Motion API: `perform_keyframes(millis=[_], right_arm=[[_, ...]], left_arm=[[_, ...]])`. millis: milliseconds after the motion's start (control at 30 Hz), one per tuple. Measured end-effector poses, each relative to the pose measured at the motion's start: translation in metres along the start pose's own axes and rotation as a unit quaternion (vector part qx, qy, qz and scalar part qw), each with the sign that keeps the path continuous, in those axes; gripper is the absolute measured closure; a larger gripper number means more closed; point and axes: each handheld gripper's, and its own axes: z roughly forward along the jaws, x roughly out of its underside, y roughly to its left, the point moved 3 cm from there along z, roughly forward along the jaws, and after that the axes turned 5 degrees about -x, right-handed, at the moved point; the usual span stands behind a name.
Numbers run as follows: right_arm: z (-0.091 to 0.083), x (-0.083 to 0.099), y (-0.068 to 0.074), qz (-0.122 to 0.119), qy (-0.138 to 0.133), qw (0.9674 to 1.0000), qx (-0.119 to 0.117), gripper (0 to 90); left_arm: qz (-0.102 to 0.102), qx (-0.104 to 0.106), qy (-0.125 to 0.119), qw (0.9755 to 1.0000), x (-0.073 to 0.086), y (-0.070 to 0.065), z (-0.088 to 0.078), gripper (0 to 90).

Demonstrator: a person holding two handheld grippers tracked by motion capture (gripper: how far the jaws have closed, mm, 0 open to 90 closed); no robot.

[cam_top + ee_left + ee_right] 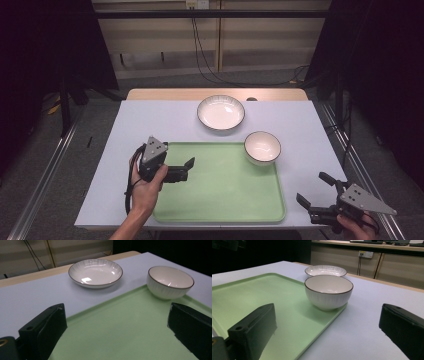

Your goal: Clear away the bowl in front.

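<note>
A green tray [225, 185] is lying flat on the near half of the pale table [150, 120], its long axis running left to right across the table and its long edges lining up with the table's front edge. A small white ribbed bowl [262, 147] with a dark rim is sitting upright, mouth up, on the tray's far right corner, overhanging the rim there. In the right gripper view the bowl [328, 291] is resting right at the tray's [249, 297] raised edge, and in the left gripper view the same bowl [170, 281] is standing on the far corner of the tray [120, 330]. Beyond the tray, a shallow white ribbed dish [221, 112] is sitting upright on the table, apart from both tray and bowl.

The left gripper [182, 169] is hovering over the tray's left part, pointing right across it toward the bowl. Its jaws are standing wide apart with nothing between them, touching nothing. The right gripper [315, 189] is sitting off the tray's right end, near the table's front right corner, pointing left and away toward the bowl. Its jaws are also spreading wide, gripping nothing, well apart from the bowl.
</note>
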Motion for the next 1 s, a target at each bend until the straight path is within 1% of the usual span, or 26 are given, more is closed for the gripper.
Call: perform_keyframes(millis=[67,133,167,233,267,300,333,367,400,433,467,500,533,567,600,633,700,733,767,800,833,867,900,933,967,1000], right_arm=[[0.0,-0.001,0.0,-0.002,-0.003,1.0,0.002,0.8],[-0.001,0.0,0.0,-0.002,0.0,1.0,-0.001,0.8],[0.0,0.0,0.0,-0.001,-0.003,1.0,0.003,0.8],[0.0,0.0,0.0,-0.003,-0.001,1.0,0.0,0.8],[0.0,0.0,0.001,-0.003,0.001,1.0,0.001,0.8],[0.0,-0.001,0.002,-0.002,0.0,1.0,-0.003,0.8],[0.0,-0.001,0.002,-0.002,0.0,1.0,-0.003,0.8],[0.0,0.0,0.002,-0.002,0.0,1.0,-0.003,0.8],[-0.001,-0.001,0.002,-0.003,0.0,1.0,0.001,0.8],[-0.001,-0.001,0.001,-0.003,-0.002,1.0,-0.002,0.8],[-0.001,0.0,0.001,0.0,-0.001,1.0,0.0,0.8],[0.0,0.0,0.0,0.0,-0.001,1.0,0.001,0.8],[0.0,0.0,0.0,0.0,-0.001,1.0,0.001,0.8],[-0.001,0.0,0.0,-0.002,0.0,1.0,0.002,0.8],[0.0,0.0,0.0,0.001,0.001,1.0,0.003,0.8],[0.001,0.001,0.0,0.002,0.002,1.0,0.005,0.8],[0.001,0.0,0.001,0.003,0.002,1.0,0.005,0.8],[0.001,0.001,0.001,-0.001,0.004,1.0,0.007,0.8],[0.001,0.001,0.001,0.001,0.004,1.0,0.006,0.8],[0.001,0.001,0.001,0.001,0.004,1.0,0.007,0.8],[0.001,0.001,0.001,0.0,0.004,1.0,0.008,0.8],[0.001,0.001,0.001,0.0,0.004,1.0,0.008,0.8],[0.0,0.0,0.001,0.001,0.004,1.0,0.008,0.8],[0.0,0.0,0.001,0.001,0.004,1.0,0.008,0.8],[0.0,0.0,0.001,0.0,0.002,1.0,0.007,0.8],[0.0,0.0,0.001,0.0,0.002,1.0,0.007,0.8]], left_arm=[[0.0,-0.001,-0.001,1.0,0.006,0.0,-0.007,2.1],[-0.003,-0.008,-0.001,1.0,0.011,0.002,-0.014,1.9],[-0.009,-0.018,-0.006,0.9998,0.014,0.003,-0.018,2.0],[-0.019,-0.025,-0.011,0.9995,0.019,0.005,-0.024,2.4],[-0.028,-0.024,-0.02,0.9991,0.02,0.005,-0.026,2.1],[-0.035,-0.034,-0.017,0.9986,0.024,0.008,-0.031,2.4],[-0.035,-0.034,-0.017,0.9986,0.024,0.008,-0.031,2.6],[-0.039,-0.036,-0.018,0.9984,0.029,0.009,-0.035,2.6],[-0.039,-0.037,-0.014,0.9985,0.032,0.01,-0.037,2.0],[-0.038,-0.039,-0.01,0.9985,0.036,0.01,-0.04,2.2],[-0.039,-0.044,-0.01,0.9982,0.039,0.011,-0.042,2.4],[-0.048,-0.045,-0.006,0.9978,0.044,0.013,-0.047,2.5],[-0.048,-0.045,-0.006,0.9978,0.044,0.013,-0.047,2.5],[-0.06,-0.044,0.006,0.9972,0.047,0.015,-0.049,2.5],[-0.065,-0.039,0.009,0.9971,0.049,0.017,-0.052,2.8],[-0.062,-0.049,0.0,0.9969,0.051,0.019,-0.055,2.3],[-0.039,-0.065,0.003,0.9971,0.056,0.022,-0.058,2.4],[-0.058,-0.061,-0.002,0.9964,0.063,0.024,-0.06,2.4],[-0.058,-0.061,-0.002,0.9964,0.063,0.024,-0.06,2.3],[-0.066,-0.062,-0.007,0.9958,0.066,0.025,-0.061,2.4],[-0.063,-0.07,-0.006,0.9956,0.068,0.027,-0.064,2.9],[-0.069,-0.065,-0.009,0.9954,0.069,0.028,-0.067,2.9],[-0.07,-0.069,-0.016,0.995,0.07,0.03,-0.07,1.3],[-0.067,-0.078,-0.018,0.9945,0.071,0.03,-0.071,1.3],[-0.084,-0.078,-0.018,0.9932,0.073,0.031,-0.07,2.9],[-0.086,-0.083,-0.012,0.9928,0.073,0.03,-0.069,2.9]])
